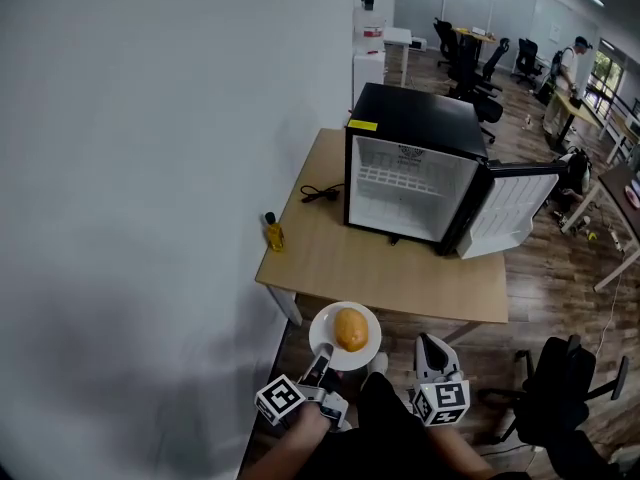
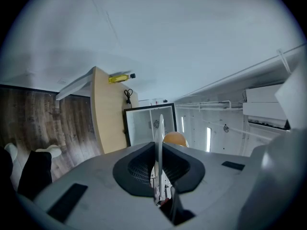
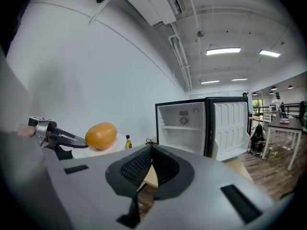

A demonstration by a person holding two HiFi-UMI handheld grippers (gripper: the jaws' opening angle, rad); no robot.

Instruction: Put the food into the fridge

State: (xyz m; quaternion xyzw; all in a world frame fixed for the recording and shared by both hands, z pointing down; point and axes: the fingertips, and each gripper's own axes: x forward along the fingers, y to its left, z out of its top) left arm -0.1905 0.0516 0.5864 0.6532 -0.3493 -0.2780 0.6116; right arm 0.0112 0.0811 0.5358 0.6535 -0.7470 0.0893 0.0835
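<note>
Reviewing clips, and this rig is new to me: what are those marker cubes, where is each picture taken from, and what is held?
No robot: a person holds two hand grippers, and the cubes are part of them. One camera sits on the head; one rides on each gripper. The left gripper clamps the rim of a white plate carrying an orange-yellow food. The right gripper is shut, empty. Ahead, a wooden table bears an open fridge, a yellow bottle and a black cable.
</note>
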